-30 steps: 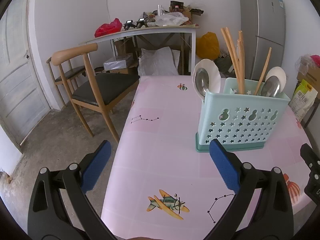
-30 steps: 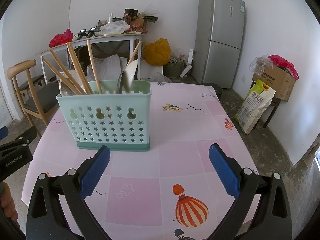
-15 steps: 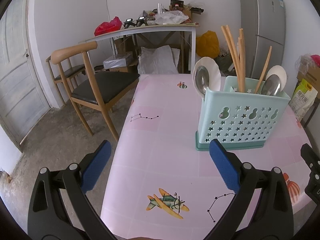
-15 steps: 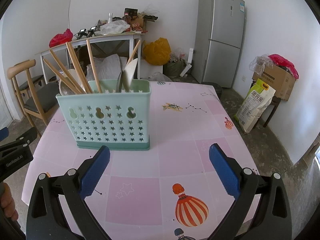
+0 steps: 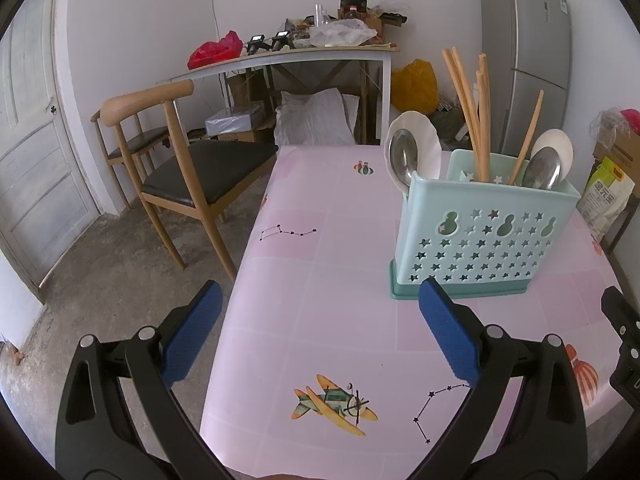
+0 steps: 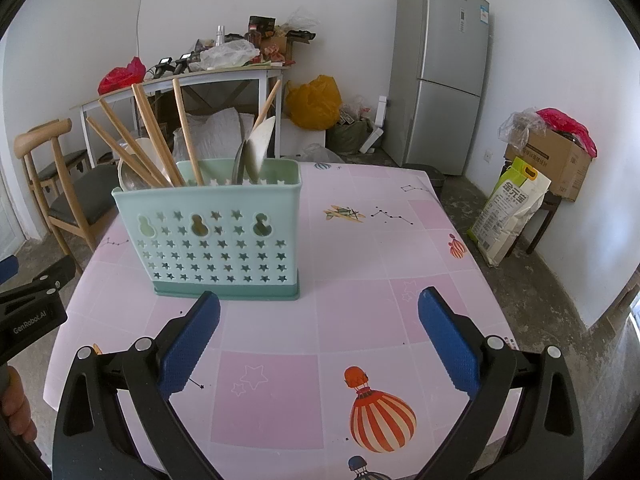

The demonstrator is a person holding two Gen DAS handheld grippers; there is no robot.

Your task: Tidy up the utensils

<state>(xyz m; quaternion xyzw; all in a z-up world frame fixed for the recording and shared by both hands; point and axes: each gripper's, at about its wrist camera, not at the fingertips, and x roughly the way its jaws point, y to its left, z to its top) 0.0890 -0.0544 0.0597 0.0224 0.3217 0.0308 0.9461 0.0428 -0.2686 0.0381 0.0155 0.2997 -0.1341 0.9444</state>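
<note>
While both grippers hang low over the near edge of the bench (image 5: 320, 280), neither one holds anything: the left gripper (image 5: 316, 336) has its blue fingers (image 5: 192, 340) spread wide apart, and the right gripper (image 6: 318, 340) shows the same wide gap between its fingers (image 6: 448, 344). On the pink cloth stands the caddy (image 6: 216, 236), a mint plastic box with star-shaped holes, upright and just beyond the fingertips in both views, touched by neither gripper. Inside it, wooden chopsticks (image 6: 148, 136) lean at loose angles, most toward one end, with one more slanting the other way. From the left wrist view a steel spoon (image 5: 402, 156) rests against a white spoon (image 5: 428, 140) at the caddy's left end, and a second steel-and-white pair (image 5: 544, 160) sits at its right end. Off to the side stands a wooden chair (image 5: 180, 160), behind it a cluttered white table (image 5: 300, 56), and a grey fridge (image 6: 444, 76) against the back wall. A thumb (image 6: 16, 408) shows at the left edge of the right wrist view.
</note>
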